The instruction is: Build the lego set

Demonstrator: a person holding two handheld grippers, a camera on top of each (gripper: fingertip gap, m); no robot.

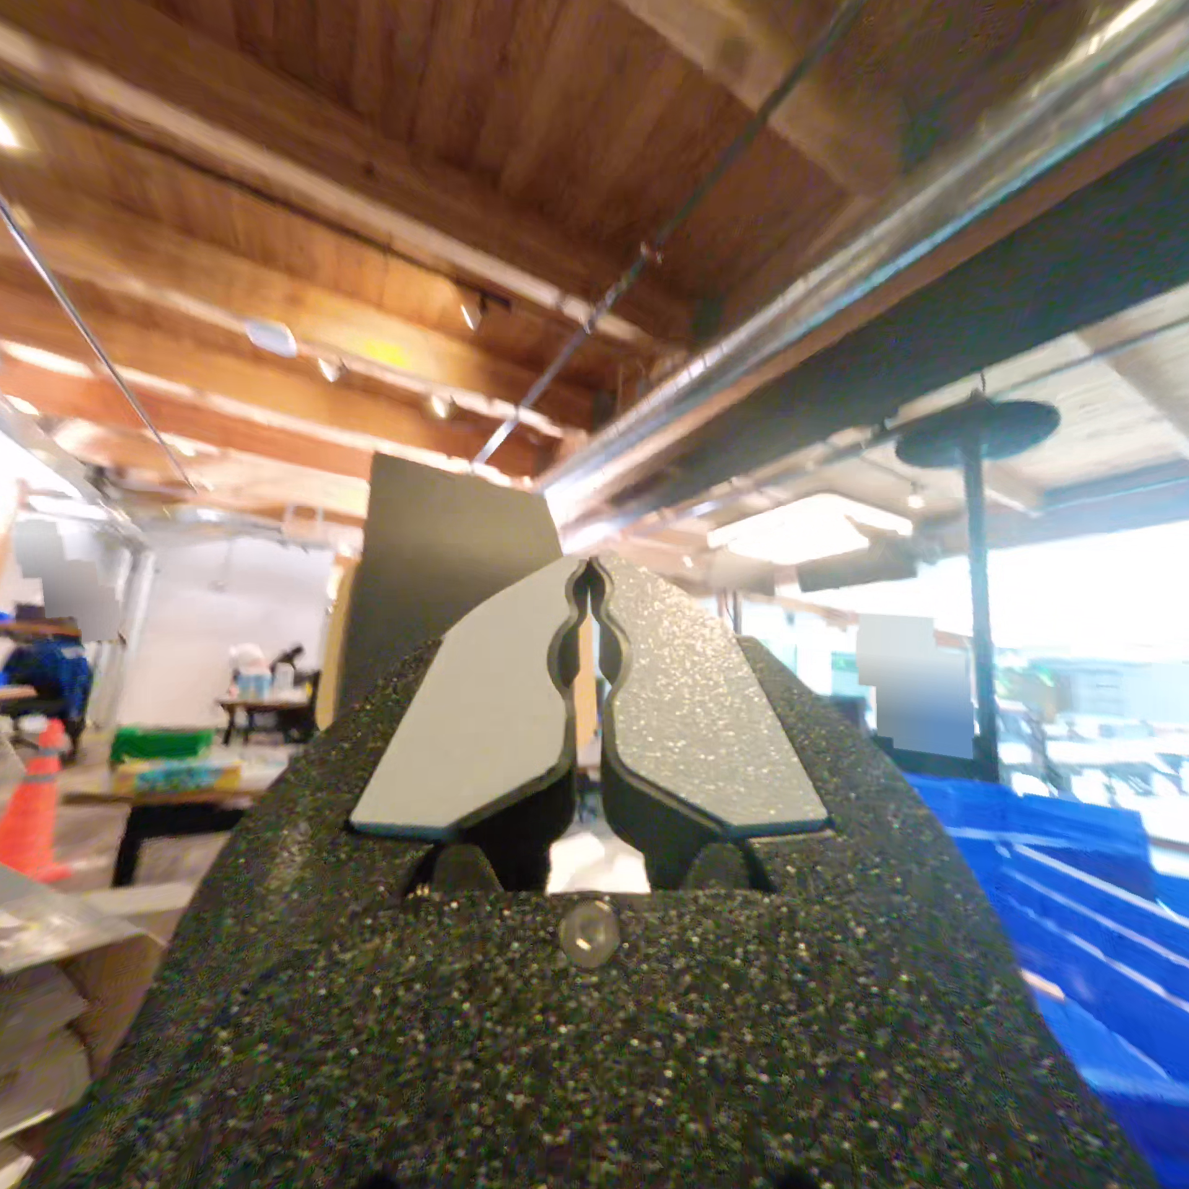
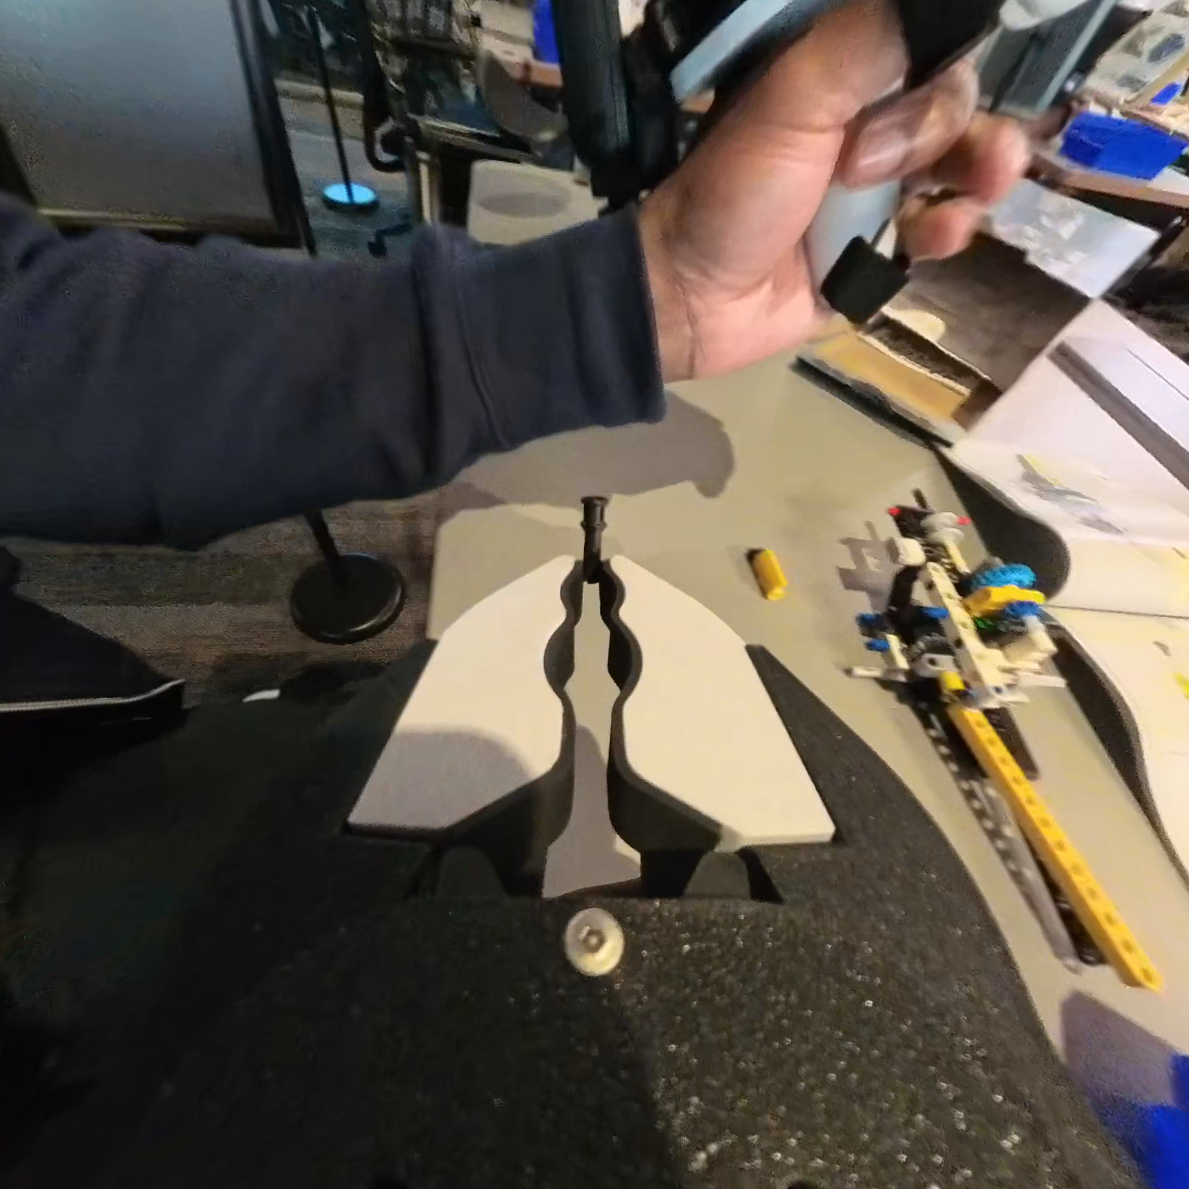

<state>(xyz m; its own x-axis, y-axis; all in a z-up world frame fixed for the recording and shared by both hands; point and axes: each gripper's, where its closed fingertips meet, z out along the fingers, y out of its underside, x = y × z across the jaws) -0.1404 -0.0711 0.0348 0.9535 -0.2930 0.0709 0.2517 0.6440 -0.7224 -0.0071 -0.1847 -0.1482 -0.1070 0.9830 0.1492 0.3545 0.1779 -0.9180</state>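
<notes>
Pinching a black pin, right tool, left tool facing ceiling beams

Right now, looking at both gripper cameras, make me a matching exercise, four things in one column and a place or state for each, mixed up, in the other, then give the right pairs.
Things
1. black pin
2. small yellow piece
3. lego model
4. left gripper

Places or states
A. lying alone on the grey table, between the gripper tips and the model
B. shut with nothing in it, aimed up at the wooden ceiling
C. pinched at the tips of the right gripper
D. resting on the table at the right, with a long yellow beam

Pairs: 1-C, 2-A, 3-D, 4-B
</notes>
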